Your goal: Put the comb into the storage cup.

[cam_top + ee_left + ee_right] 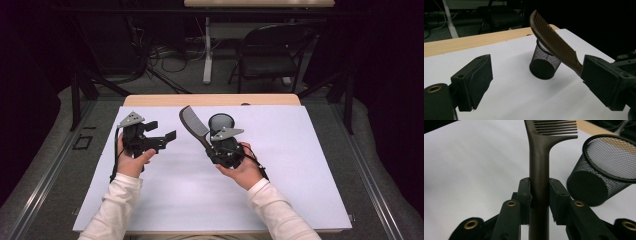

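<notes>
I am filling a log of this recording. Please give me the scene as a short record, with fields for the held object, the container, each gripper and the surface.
held object: brown comb, clamped at its handle, teeth end pointing away from the hand
container: black mesh cup, upright on the sheet, beside the comb; nothing seen inside
right gripper: jaws shut on the comb handle
left gripper: jaws open, nothing between them, apart from comb and cup
surface: white sheet on a wooden table

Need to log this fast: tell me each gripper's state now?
Left gripper: open, holding nothing.
Right gripper: shut on the comb handle.
</notes>
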{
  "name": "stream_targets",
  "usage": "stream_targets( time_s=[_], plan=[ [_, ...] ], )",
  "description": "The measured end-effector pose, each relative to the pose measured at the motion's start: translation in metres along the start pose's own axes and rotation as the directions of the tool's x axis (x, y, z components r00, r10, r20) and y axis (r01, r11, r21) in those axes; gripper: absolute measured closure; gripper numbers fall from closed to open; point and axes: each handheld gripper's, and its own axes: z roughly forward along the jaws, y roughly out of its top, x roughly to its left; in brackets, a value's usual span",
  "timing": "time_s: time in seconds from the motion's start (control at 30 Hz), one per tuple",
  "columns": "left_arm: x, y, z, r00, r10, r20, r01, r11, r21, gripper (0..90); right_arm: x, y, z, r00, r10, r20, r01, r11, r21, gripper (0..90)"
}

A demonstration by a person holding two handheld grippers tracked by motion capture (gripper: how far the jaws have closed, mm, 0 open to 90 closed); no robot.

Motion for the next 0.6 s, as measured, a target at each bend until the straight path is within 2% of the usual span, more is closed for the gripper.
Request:
stream_targets(
  time_s=[0.27,0.6],
  plan=[
    [-0.002,0.001,-0.002,0.9995,-0.01,0.031,0.011,0.9999,-0.008,13.8,-0.004,-0.006,-0.01,0.9995,-0.013,0.03,0.015,0.998,-0.059,72.6],
    [-0.003,0.002,-0.003,0.9979,-0.007,0.064,0.008,0.9999,-0.009,14.7,-0.004,-0.015,-0.021,0.9945,-0.079,0.07,0.086,0.99,-0.114,72.6]
  ],
)
